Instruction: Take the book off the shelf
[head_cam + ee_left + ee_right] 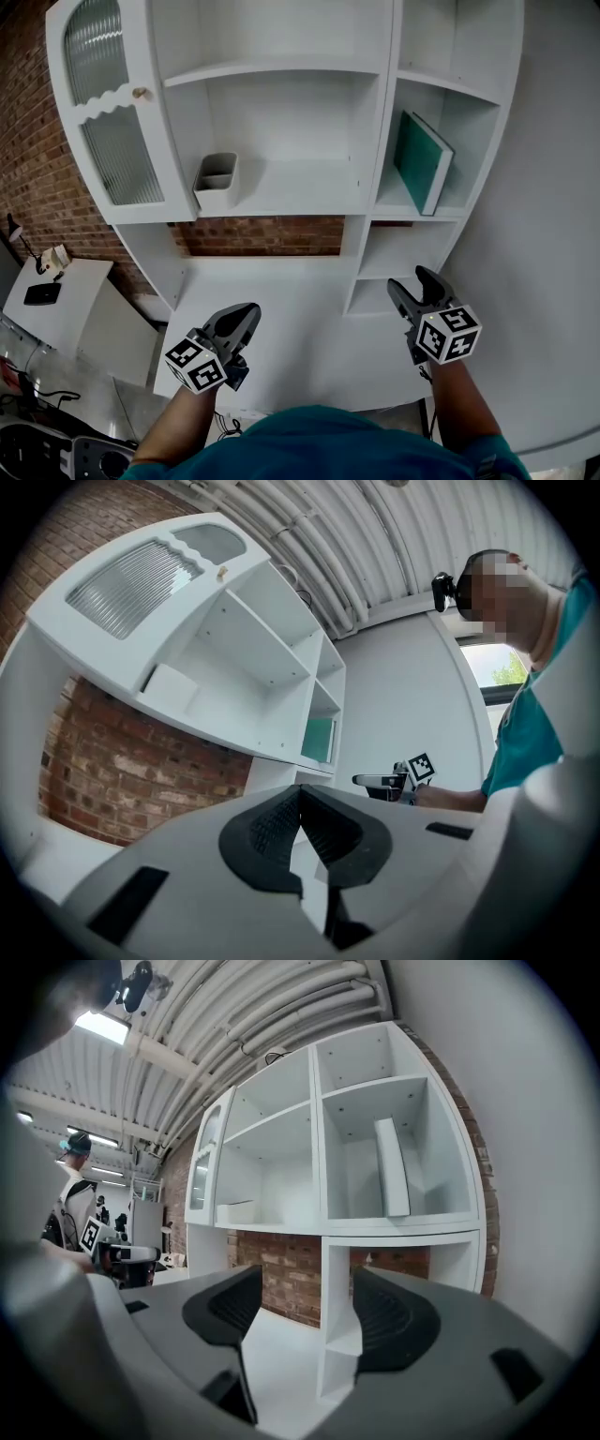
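Note:
A teal book (422, 159) leans upright in the shelf unit's right-hand compartment (445, 112); the right gripper view shows it edge-on (394, 1166), and the left gripper view shows it as a small teal patch (319, 738). My right gripper (409, 281) hovers over the white desk below that compartment, well short of the book, with its jaws open and nothing between them (307, 1277). My left gripper (251, 314) is low at the left over the desk, its jaws shut and empty (300, 794).
A grey bin (216, 180) stands on the middle shelf. A ribbed-glass cabinet door (108, 112) is at the left. A brick wall (258, 234) shows behind the white desk (291, 309). A small side table (56, 291) is at the far left.

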`<state>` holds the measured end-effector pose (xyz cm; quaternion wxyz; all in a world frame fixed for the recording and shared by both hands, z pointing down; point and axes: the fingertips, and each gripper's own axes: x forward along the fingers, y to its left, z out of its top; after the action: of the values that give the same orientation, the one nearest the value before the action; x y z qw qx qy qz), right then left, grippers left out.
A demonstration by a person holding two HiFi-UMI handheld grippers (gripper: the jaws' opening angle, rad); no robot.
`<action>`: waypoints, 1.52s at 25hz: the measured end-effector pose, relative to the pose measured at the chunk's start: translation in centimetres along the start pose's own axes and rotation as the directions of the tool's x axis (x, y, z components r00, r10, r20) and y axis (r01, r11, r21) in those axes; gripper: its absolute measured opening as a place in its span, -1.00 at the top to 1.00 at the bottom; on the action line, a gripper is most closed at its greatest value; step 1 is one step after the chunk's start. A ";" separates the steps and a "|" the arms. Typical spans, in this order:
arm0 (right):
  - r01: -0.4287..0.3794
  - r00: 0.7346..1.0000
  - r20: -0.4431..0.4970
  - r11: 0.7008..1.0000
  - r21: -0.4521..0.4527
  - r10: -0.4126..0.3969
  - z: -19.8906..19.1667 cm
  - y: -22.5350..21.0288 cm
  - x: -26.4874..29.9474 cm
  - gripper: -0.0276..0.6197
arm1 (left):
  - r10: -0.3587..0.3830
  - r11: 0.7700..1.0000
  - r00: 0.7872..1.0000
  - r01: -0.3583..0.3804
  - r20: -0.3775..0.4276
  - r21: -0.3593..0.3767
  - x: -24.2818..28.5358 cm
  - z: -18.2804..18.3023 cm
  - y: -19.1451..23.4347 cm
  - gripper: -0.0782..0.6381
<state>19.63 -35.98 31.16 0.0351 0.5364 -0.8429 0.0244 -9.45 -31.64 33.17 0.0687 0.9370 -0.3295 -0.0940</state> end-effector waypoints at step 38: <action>0.381 0.925 0.040 0.918 -0.110 -0.379 17.2 -14.8 10.6 0.00 | -0.032 0.993 0.999 0.029 0.025 0.114 3.2 6.9 0.5 0.74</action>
<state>27.96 -53.19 14.98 0.0625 0.6869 -0.7231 -0.0366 -8.85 -34.51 26.09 0.0095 0.9429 -0.3208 -0.0888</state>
